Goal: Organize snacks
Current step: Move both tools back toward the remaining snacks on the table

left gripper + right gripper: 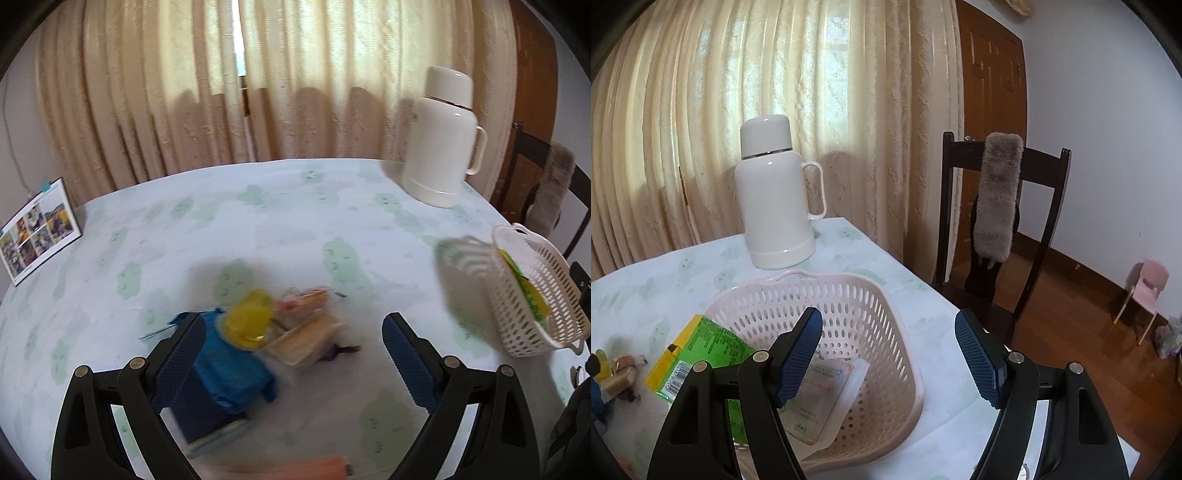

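Left gripper [295, 347] hangs over the blurred snack pile [258, 339] on the cloud-printed pale green tablecloth [258, 221], its jaws spread wide with nothing pinched. The crinkly blue packet [225, 369] sits beside the left pad; the yellow round-lidded tub [249, 319] and a clear-wrapped pastry [310, 338] lie just beyond, at twelve o'clock from the fingers.

Right gripper [888, 354] hovers above the pink perforated plastic basket [886, 295], also agape and empty-handed. Inside it lies a white sachet [827, 391], with a green-and-yellow packet [701, 350] leaning over the rim at nine o'clock.

The danger, I reckon: those snacks are huddled together, so a closing grab could catch two at once or knock the tub rolling. The basket is light, too, and a bump from the right pad at its rim could tip or shove it toward the table edge.

The left view alone shows the photo calendar [37, 229] at nine o'clock and the full pile. The right view alone reveals the basket's contents and the dark wooden chair [997, 221] with its grey furry wrap [997, 192]. Both catch the cream thermos flask [775, 195].
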The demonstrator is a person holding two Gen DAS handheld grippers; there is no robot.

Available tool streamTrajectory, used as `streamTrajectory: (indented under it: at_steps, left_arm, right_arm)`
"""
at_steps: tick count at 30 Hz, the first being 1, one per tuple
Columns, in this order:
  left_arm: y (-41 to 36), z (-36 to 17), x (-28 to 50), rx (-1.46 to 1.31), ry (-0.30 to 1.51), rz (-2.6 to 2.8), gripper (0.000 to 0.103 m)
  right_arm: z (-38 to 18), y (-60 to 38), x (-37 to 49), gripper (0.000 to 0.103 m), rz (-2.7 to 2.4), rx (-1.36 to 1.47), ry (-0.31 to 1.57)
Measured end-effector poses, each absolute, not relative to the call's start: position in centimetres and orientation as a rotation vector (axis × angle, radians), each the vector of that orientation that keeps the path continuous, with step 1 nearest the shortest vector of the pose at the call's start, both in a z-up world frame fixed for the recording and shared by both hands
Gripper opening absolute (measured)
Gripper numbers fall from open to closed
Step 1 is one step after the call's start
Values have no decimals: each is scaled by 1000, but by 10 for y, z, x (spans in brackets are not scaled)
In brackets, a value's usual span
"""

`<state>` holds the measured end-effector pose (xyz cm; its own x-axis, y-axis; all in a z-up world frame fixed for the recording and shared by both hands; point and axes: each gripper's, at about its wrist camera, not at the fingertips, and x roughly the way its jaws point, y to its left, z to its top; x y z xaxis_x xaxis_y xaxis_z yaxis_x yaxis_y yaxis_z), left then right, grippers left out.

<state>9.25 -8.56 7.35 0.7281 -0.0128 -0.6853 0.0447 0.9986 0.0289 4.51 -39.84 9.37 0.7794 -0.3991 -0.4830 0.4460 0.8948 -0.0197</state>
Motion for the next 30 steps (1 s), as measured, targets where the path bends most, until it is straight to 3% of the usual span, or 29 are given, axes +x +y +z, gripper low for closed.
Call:
streamTrajectory:
  at_steps: [30]
  left_arm:
    - [2,45,91,-69,808,87,95]
  right_arm:
    - [123,-330,51,76,-256,43,498]
